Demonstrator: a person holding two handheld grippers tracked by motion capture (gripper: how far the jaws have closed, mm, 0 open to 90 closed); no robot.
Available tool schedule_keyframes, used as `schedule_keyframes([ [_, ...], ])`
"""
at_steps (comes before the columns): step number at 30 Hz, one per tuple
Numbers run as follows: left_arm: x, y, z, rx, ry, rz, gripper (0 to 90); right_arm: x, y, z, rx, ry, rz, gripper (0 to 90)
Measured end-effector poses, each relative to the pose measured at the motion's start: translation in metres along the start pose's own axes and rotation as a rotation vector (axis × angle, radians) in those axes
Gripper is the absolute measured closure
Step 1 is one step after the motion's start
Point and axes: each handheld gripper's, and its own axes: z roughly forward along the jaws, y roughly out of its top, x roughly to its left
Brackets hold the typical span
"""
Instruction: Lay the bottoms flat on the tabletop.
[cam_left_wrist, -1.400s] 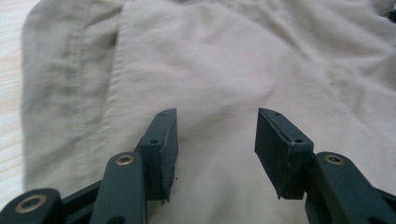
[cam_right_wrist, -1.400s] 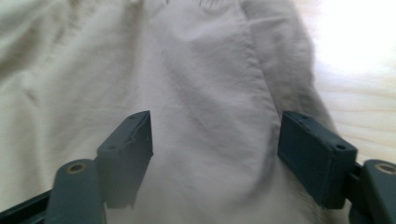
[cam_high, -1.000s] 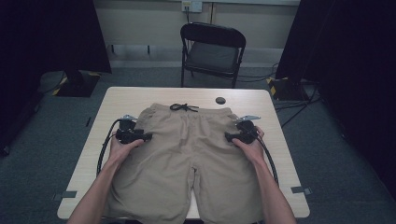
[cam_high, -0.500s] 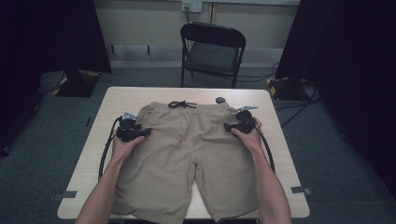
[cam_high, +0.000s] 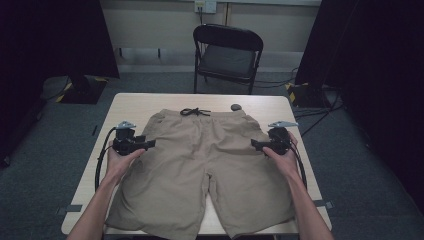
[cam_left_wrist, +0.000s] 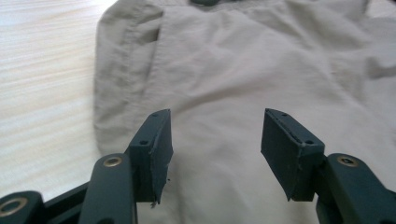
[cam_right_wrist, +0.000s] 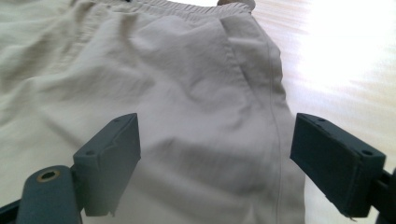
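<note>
Shorts (cam_high: 200, 170), khaki, drawstring (cam_high: 195, 112) at waistband; laid flat and face up across wooden table (cam_high: 135, 102), waistband toward far edge, legs toward near edge. Left gripper (cam_high: 146, 144) hovering above left hip seam, jaws wide, nothing between pads (cam_left_wrist: 156, 140). Right gripper (cam_high: 256, 144) above right hip seam, jaws likewise wide and empty. Small dark round object (cam_high: 236, 107) beside waistband. Step judged: positioning before a fold. Next move likely: lowering both, pinching side seams evenly, single fabric edge each.
</note>
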Motion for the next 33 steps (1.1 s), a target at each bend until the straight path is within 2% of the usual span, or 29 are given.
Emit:
schedule_keyframes([
  [4, -0.015, 0.001, -0.013, 0.022, -0.019, 0.044, 42.5, 0.006, -0.012, -0.021, -0.003, -0.002, 0.007, 15.8],
  [7, -0.024, 0.002, -0.026, -0.009, -0.059, 0.048, 41.0, 0.01, -0.022, -0.034, -0.004, 0.009, -0.001, 14.2],
  [12, -0.039, -0.004, -0.043, -0.032, -0.062, 0.068, 36.9, 0.013, -0.036, -0.056, -0.027, 0.003, 0.023, 14.4],
  [14, -0.044, -0.01, -0.051, -0.054, -0.108, 0.055, 35.2, 0.015, -0.041, -0.064, -0.033, 0.026, 0.048, 14.4],
  [15, -0.046, -0.013, -0.054, -0.059, -0.115, 0.057, 34.6, 0.016, -0.044, -0.069, -0.044, 0.029, 0.051, 14.4],
  [17, -0.052, -0.02, -0.06, -0.049, -0.097, 0.065, 34.2, 0.018, -0.05, -0.076, -0.055, 0.047, 0.061, 14.1],
  [18, -0.053, -0.024, -0.062, -0.047, -0.096, 0.055, 34.1, 0.019, -0.054, -0.081, -0.053, 0.047, 0.067, 14.3],
  [19, -0.054, -0.028, -0.064, -0.047, -0.104, 0.044, 33.7, 0.02, -0.057, -0.084, -0.051, 0.035, 0.063, 14.3],
  [21, -0.056, -0.035, -0.068, -0.027, -0.086, 0.044, 33.3, 0.018, -0.063, -0.092, -0.06, 0.026, 0.07, 14.3],
  [27, -0.055, -0.058, -0.082, -0.015, -0.065, 0.031, 32.5, 0.01, -0.082, -0.11, -0.051, -0.016, 0.089, 14.4],
  [30, -0.052, -0.07, -0.088, -0.004, -0.045, 0.012, 32.0, 0.007, -0.094, -0.118, -0.05, -0.052, 0.107, 14.4],
  [33, -0.045, -0.087, -0.089, 0.009, -0.026, -0.039, 32.8, 0.004, -0.104, -0.124, -0.055, -0.078, 0.13, 14.4],
])
